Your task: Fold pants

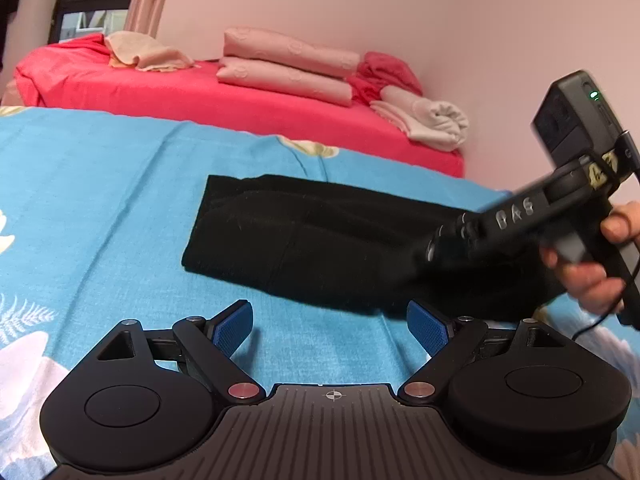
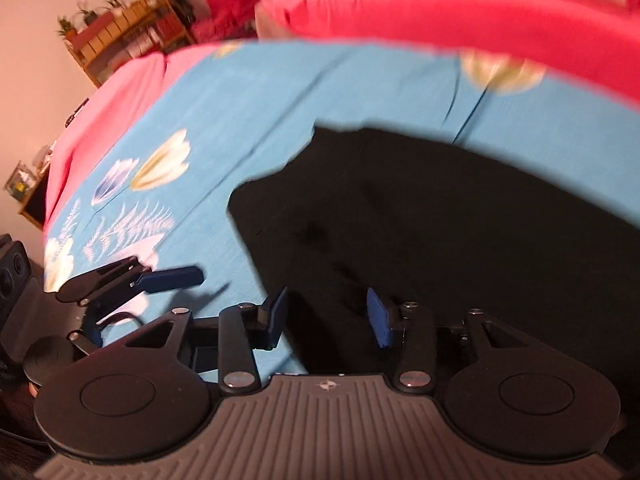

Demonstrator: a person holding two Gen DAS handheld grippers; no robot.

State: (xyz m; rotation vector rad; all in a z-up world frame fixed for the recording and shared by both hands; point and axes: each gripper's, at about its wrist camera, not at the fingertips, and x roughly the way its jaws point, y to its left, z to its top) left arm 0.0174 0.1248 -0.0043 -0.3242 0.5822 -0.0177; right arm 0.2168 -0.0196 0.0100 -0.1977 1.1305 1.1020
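Observation:
Black pants (image 1: 312, 240) lie folded into a compact rectangle on the blue flowered sheet (image 1: 100, 200). My left gripper (image 1: 330, 328) is open and empty, just short of the pants' near edge. My right gripper, seen in the left wrist view from outside, is held in a hand (image 1: 588, 276) low over the pants' right end; its tips are lost against the black cloth. In the blurred right wrist view my right gripper (image 2: 330, 320) is open over the pants (image 2: 440, 220), holding nothing. My left gripper's fingers (image 2: 172, 278) show at the left.
A red-covered bed (image 1: 240, 96) behind holds folded pink bedding (image 1: 288, 64), a rolled beige towel (image 1: 432, 120) and a peach cloth (image 1: 140, 52). A pink wall is on the right. A wooden shelf (image 2: 120, 36) stands far off in the right wrist view.

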